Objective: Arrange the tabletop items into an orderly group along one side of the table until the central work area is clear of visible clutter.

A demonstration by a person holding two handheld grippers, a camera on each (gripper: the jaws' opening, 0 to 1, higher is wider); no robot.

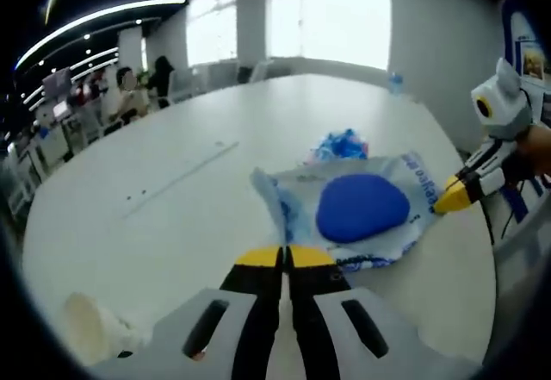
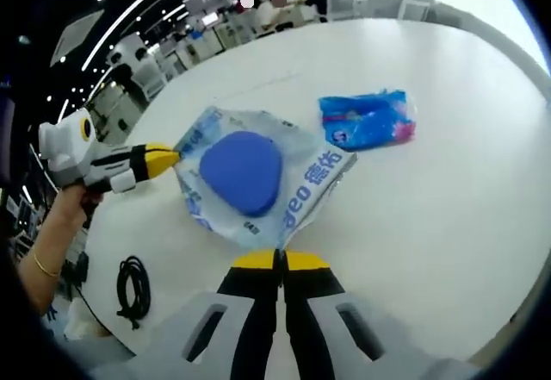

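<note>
Two grippers pinch opposite edges of one clear plastic bag [image 2: 258, 182] on the white worktop [image 2: 448, 216]: left gripper [image 1: 281, 256] and right gripper [image 2: 277, 261], jaws closed on it. Inside sits a blue rounded pad [image 2: 244, 171]. Print reads "德佑". A blue packet [image 2: 368, 120] lies nearby, a black cable [image 2: 133, 289] near the edge.

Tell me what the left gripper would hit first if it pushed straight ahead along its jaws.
Most likely the clear wet-wipe packet with the blue lid, whose near edge lies just beyond the left gripper. The tips look shut. Depth is uncertain.
</note>
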